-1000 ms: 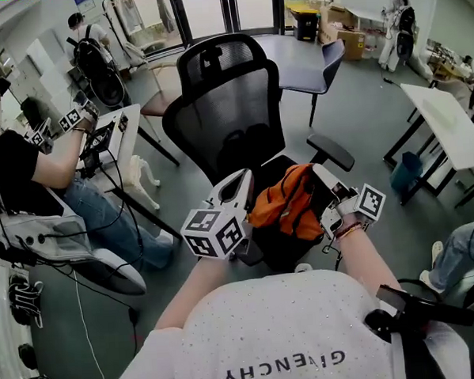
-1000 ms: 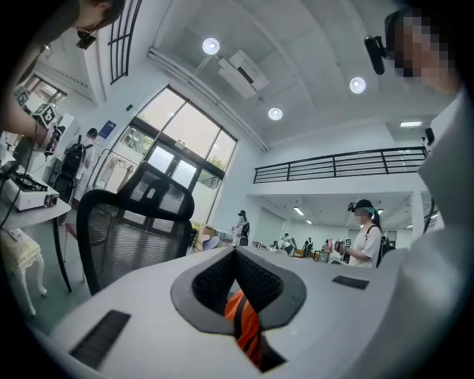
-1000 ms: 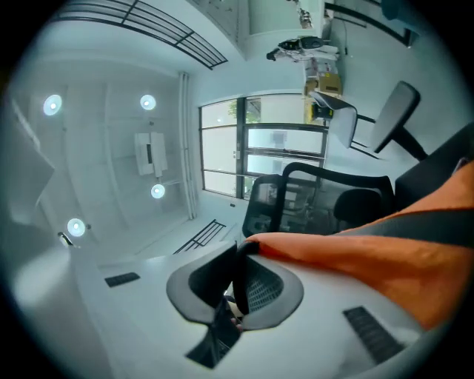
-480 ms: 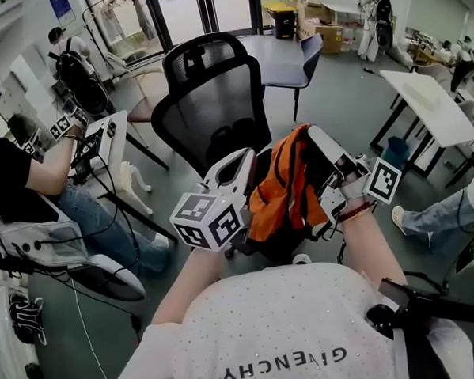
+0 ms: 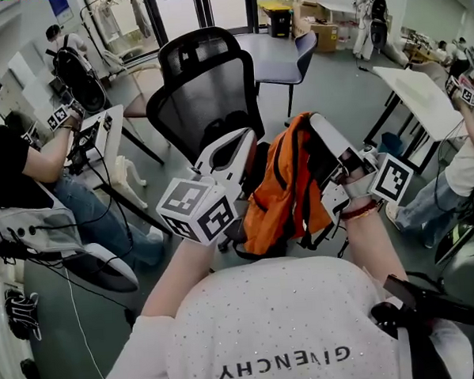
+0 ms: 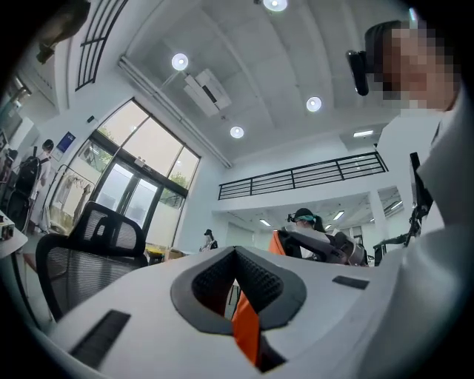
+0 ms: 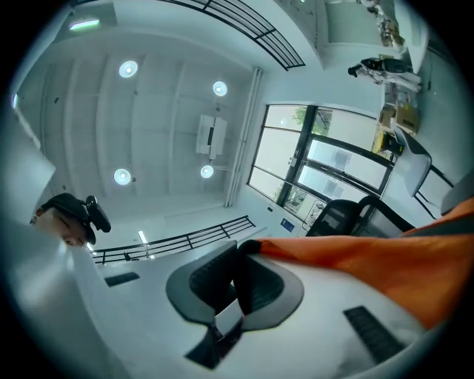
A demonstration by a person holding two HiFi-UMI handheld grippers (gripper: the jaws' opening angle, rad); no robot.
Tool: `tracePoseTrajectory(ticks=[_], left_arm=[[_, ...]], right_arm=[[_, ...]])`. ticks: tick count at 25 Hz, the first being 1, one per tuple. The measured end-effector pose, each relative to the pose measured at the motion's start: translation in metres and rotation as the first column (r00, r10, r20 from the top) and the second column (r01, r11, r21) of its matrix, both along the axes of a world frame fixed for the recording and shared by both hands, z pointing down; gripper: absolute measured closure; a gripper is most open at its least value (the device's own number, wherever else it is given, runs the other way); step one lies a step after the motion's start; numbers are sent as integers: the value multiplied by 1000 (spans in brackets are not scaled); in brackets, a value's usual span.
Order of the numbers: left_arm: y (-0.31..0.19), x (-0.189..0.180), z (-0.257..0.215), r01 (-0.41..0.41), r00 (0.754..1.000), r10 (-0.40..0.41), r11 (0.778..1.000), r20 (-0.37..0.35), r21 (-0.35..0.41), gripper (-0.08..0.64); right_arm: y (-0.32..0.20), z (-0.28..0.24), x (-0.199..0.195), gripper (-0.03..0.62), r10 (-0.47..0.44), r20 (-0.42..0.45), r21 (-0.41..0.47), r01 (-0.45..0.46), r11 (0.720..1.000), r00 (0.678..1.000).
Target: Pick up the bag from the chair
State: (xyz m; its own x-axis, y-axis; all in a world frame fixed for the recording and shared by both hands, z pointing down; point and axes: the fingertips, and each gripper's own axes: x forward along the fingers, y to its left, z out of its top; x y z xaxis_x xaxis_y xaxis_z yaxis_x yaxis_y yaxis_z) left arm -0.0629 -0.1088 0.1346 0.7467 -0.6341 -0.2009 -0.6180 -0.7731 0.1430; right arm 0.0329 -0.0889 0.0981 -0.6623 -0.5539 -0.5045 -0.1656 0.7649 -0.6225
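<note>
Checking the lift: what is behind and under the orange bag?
Behind the orange bag stands the black chair, showing its mesh backrest. What lies under the bag cannot be seen: the bag itself covers it.

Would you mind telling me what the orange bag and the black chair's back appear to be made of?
The orange bag looks like thin, matte synthetic fabric: it hangs in soft folds. The chair back looks like black mesh in a rigid, probably plastic frame: its weave is partly see-through.

Black mesh chair (image 5: 204,91) on grey floor (image 5: 339,100)
</note>
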Motion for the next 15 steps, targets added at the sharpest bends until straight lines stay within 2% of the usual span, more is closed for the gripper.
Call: tracePoseTrajectory(ticks=[9, 15], left_arm=[[30, 32, -7, 67, 997, -68, 998, -45, -22, 558], [66, 65, 3, 118, 991, -121, 992, -64, -44, 558]], right_arm=[[36, -3, 45, 575, -8, -11, -9, 8, 1000, 1000], [73, 4, 83, 575, 41, -61, 3, -41, 999, 997]])
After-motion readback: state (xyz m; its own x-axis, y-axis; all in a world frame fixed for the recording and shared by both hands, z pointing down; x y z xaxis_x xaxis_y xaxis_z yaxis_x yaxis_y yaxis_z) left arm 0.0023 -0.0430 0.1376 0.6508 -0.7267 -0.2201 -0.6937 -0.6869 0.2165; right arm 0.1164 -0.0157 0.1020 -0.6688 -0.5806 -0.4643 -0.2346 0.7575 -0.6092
